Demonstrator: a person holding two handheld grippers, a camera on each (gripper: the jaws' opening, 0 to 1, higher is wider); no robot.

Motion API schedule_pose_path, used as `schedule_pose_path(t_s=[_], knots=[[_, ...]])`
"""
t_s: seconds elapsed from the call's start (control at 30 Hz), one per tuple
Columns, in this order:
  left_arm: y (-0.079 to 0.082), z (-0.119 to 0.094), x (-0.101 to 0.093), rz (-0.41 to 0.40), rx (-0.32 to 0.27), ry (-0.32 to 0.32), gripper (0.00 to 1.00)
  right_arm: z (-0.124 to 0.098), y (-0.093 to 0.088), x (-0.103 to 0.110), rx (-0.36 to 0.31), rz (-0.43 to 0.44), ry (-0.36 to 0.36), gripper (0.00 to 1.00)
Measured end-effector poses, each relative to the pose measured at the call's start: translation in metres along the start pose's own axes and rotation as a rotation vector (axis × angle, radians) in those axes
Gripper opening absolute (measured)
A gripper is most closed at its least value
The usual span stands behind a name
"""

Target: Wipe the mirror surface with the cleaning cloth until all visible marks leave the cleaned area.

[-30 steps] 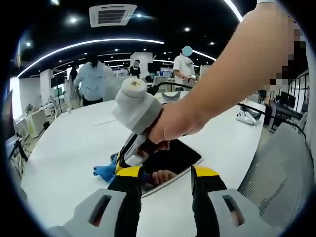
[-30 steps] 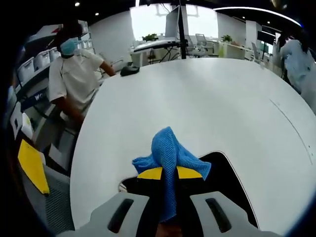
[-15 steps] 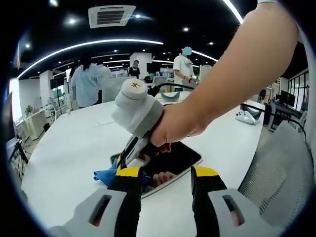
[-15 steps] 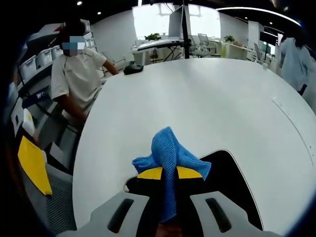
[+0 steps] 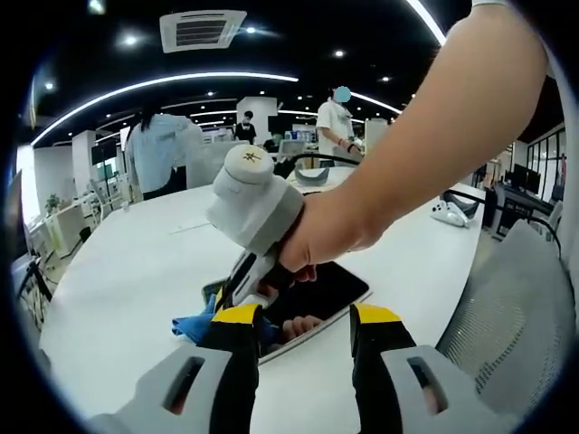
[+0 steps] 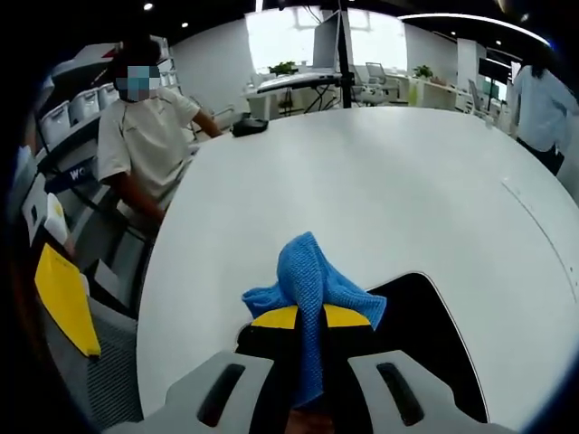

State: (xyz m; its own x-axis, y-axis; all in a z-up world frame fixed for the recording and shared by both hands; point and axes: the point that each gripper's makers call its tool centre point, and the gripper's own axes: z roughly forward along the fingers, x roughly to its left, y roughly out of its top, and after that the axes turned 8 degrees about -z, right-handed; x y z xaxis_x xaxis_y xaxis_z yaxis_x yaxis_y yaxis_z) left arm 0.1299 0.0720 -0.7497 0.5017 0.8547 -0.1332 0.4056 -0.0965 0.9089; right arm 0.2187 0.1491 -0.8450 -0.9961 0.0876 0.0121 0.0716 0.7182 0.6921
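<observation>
The mirror (image 5: 327,287) is a dark rectangular pane lying flat on the white table (image 5: 127,271). My left gripper (image 5: 306,316) is open, its yellow-tipped jaws standing on either side of the mirror's near edge. A hand (image 5: 317,240) holds my right gripper (image 5: 237,291), which comes down onto the mirror's left end. The blue cloth (image 5: 190,325) bunches under it. In the right gripper view my right gripper (image 6: 310,318) is shut on the blue cloth (image 6: 308,271), which rests on the mirror (image 6: 434,334).
A person (image 6: 145,136) sits at the table's left edge beside a yellow sheet (image 6: 65,298). A black object (image 6: 246,127) and a monitor stand (image 6: 344,54) are at the far end. A white controller (image 5: 448,214) lies near a grey mesh chair (image 5: 516,307). People stand behind the table.
The right gripper has slid the cloth a little across the mirror, toward my left jaw. My left gripper has stayed where it was.
</observation>
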Motion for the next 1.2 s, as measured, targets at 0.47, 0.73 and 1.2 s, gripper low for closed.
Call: schedule_pose_path(t_s=[0.47, 0.73, 1.2], knots=[[-0.0004, 0.0, 0.0005, 0.005, 0.004, 0.002, 0.38, -0.001, -0.0009, 0.0006, 0.006, 0.0, 0.003, 0.04], [0.0003, -0.0006, 0.0009, 0.005, 0.004, 0.005, 0.38, -0.0023, -0.0023, 0.0007, 0.005, 0.0, 0.006, 0.04], [-0.001, 0.0003, 0.0003, 0.013, 0.009, 0.002, 0.38, -0.0045, -0.0048, 0.0007, 0.006, -0.006, 0.009, 0.03]])
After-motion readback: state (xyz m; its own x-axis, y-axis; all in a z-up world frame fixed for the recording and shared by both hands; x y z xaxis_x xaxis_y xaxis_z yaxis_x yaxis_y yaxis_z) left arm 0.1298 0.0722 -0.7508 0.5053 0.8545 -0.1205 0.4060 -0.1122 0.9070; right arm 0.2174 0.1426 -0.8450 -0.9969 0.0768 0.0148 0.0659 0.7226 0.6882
